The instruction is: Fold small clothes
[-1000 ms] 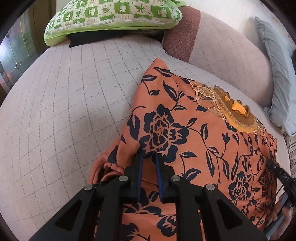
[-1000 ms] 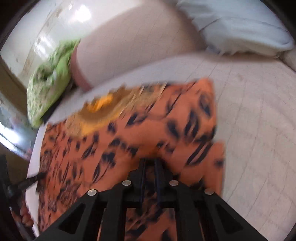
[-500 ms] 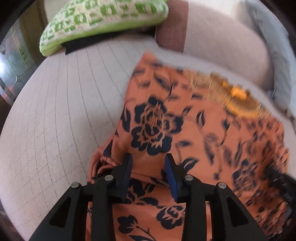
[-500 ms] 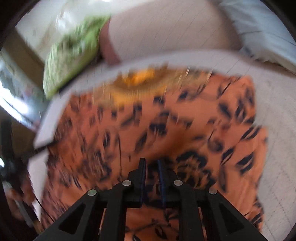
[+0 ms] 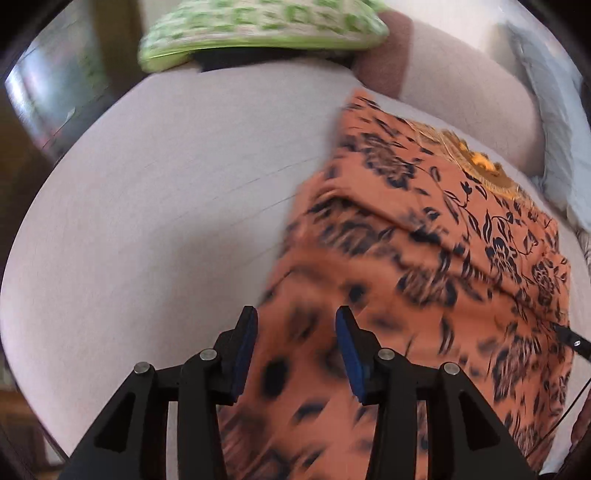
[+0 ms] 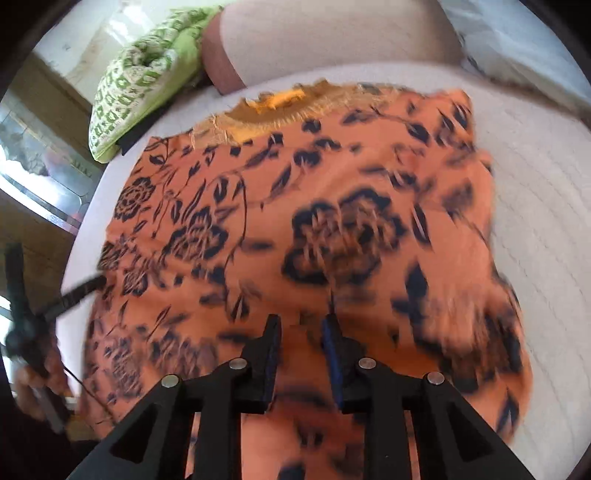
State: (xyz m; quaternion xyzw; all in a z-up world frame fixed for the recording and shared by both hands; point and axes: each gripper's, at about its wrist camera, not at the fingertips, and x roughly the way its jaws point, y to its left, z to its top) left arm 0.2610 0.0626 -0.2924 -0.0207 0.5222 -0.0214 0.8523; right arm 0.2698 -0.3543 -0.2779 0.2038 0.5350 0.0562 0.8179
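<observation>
Cushion [image 5: 258, 29], green and white in a checked print, is lying at the far left end of a pale quilted sofa seat [image 5: 166, 221], with a dark flat item tucked under it. To its right, the orange garment [image 5: 424, 258] with a dark floral print is lying spread on the seat, its near part lapping under a folded upper layer and its gold embroidered neckline [image 5: 480, 166] pointing toward the sofa back [image 5: 461, 92]. The left gripper [image 5: 295, 317] is hovering above the garment's near left edge; its jaws are opening, and the blue pads are standing clear of the cloth, gripping nothing. Further right, a grey pillow [image 5: 546, 129] is leaning against the sofa back.

In the right wrist view, the garment [image 6: 314, 240] is filling the middle of the seat [image 6: 546, 221], with the cushion [image 6: 136, 85] at far left. The right gripper [image 6: 301, 325] is poised over the garment's near hem; its jaws are opening, narrowly parted. Motion blur is hiding whether cloth is lying between the pads. At the left edge, the person's hand [image 6: 31, 384] is holding the other gripper's handle.
</observation>
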